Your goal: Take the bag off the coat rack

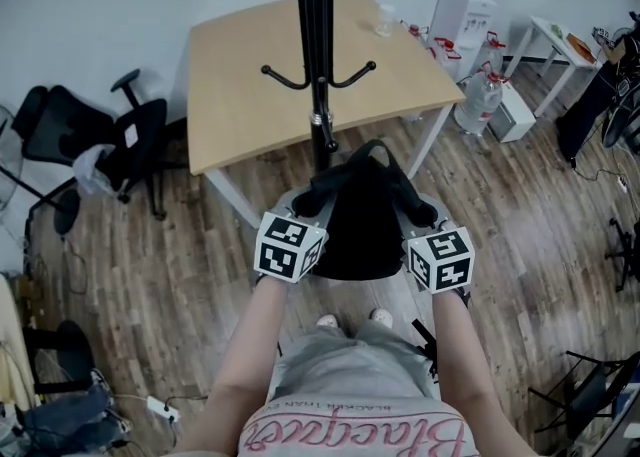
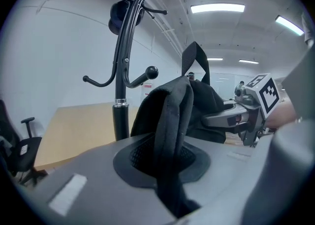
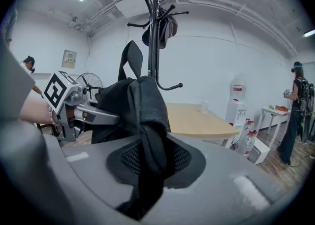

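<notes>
Off counter point(image 1: 240, 95) near edge, by coat rack point(image 1: 318, 65): black bag point(image 1: 360, 225) in left hand-held gripper point(image 2: 167, 156) and right hand-held gripper point(image 3: 147, 159), both clenched on its straps. Draw back evenly, clear of hooks point(image 1: 358, 76).

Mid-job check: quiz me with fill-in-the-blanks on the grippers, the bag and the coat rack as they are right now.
1. The left gripper is shut on a strap of the black ____.
2. The right gripper is ____ on a strap of the bag too.
3. The bag hangs on none of the coat rack's ____.
4. Beyond the coat rack stands a wooden ____.

Missing words: bag; shut; hooks; table.
</notes>
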### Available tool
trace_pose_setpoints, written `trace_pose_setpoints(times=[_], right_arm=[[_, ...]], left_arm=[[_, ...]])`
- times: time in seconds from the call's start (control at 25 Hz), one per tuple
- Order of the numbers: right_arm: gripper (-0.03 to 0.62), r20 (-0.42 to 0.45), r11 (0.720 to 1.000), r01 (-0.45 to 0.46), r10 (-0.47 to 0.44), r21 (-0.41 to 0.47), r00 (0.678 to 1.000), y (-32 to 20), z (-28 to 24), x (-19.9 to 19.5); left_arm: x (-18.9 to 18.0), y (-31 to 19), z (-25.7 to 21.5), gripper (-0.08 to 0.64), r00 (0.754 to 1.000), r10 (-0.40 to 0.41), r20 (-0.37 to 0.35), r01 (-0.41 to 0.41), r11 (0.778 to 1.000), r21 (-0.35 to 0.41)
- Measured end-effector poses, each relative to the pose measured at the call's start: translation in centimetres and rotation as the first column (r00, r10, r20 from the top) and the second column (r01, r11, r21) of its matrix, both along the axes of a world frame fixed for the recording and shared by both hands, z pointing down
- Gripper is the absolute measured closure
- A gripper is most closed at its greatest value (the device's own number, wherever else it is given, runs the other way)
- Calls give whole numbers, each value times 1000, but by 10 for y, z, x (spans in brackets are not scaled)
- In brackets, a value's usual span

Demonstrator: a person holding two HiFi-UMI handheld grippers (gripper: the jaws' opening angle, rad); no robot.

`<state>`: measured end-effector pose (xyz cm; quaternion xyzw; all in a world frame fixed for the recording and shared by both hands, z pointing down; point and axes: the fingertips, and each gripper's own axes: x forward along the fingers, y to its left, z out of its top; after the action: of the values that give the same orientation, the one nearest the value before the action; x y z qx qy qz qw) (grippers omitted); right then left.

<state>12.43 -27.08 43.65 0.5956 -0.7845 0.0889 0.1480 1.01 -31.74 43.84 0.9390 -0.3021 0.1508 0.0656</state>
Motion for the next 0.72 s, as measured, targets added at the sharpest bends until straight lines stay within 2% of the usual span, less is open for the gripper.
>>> trace_pose_setpoints(times=[0.72], right_arm=[[525,-72,996,-59,64,73,995,-10,-56,102]], left_arm=[[104,-16,-55,494,997,44,-63,-38,996,86]])
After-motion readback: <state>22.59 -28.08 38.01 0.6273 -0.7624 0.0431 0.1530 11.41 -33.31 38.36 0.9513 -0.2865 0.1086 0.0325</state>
